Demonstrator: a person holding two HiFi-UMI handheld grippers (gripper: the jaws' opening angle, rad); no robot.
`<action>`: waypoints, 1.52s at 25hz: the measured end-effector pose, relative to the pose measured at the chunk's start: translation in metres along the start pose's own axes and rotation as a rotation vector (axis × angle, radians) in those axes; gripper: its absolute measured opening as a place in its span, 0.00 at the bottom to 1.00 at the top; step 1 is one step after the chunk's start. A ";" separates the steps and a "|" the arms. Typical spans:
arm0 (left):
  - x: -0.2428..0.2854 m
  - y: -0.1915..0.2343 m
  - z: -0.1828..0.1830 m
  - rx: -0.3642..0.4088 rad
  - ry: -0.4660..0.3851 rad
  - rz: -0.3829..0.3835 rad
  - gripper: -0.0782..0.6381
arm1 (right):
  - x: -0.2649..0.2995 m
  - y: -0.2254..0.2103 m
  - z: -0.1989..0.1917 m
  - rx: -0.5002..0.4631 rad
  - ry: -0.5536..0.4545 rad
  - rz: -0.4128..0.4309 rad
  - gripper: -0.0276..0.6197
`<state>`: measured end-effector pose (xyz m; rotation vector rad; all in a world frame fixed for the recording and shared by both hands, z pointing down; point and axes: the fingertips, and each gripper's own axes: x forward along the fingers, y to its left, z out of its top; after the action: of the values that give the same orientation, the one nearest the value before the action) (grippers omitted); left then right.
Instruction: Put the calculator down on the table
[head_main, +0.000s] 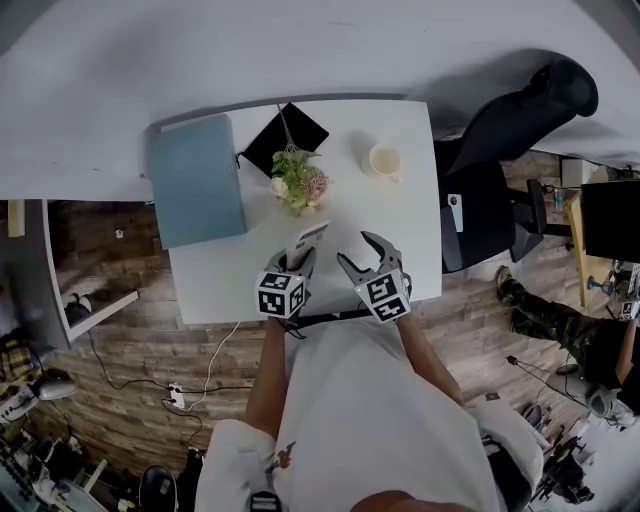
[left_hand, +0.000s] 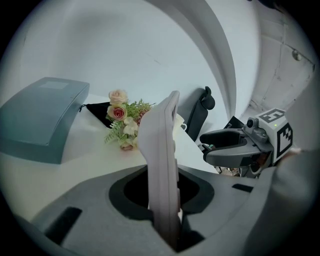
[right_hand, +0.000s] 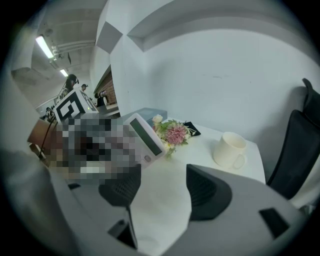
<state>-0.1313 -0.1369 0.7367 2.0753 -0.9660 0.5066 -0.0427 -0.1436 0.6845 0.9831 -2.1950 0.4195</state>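
A pale grey calculator (head_main: 309, 240) is clamped by its near end in my left gripper (head_main: 298, 260), above the front part of the white table (head_main: 415, 240). In the left gripper view the calculator (left_hand: 161, 150) stands edge-on between the shut jaws and sticks out ahead of them. From the right gripper view its display end (right_hand: 145, 136) shows tilted up, left of the flowers. My right gripper (head_main: 356, 250) hangs just right of the calculator, apart from it. Its jaws (right_hand: 162, 192) stand open with only bare tabletop between them.
On the table lie a teal box (head_main: 197, 180) at the far left, a black pouch (head_main: 287, 138) at the back, a small bunch of flowers (head_main: 298, 180) in the middle and a cream mug (head_main: 384, 160) at the back right. A black office chair (head_main: 500, 170) stands by the right edge.
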 end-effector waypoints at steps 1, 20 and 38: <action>0.002 0.000 -0.002 -0.007 0.007 -0.005 0.24 | 0.000 0.000 -0.001 0.002 0.005 0.002 0.48; 0.029 -0.011 -0.036 -0.065 0.140 -0.112 0.24 | 0.001 -0.001 -0.016 0.013 0.032 0.005 0.45; 0.037 -0.003 -0.041 0.034 0.150 -0.042 0.33 | 0.003 0.003 -0.010 0.000 0.027 0.021 0.45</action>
<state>-0.1063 -0.1206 0.7836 2.0512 -0.8298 0.6513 -0.0416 -0.1377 0.6938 0.9491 -2.1829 0.4401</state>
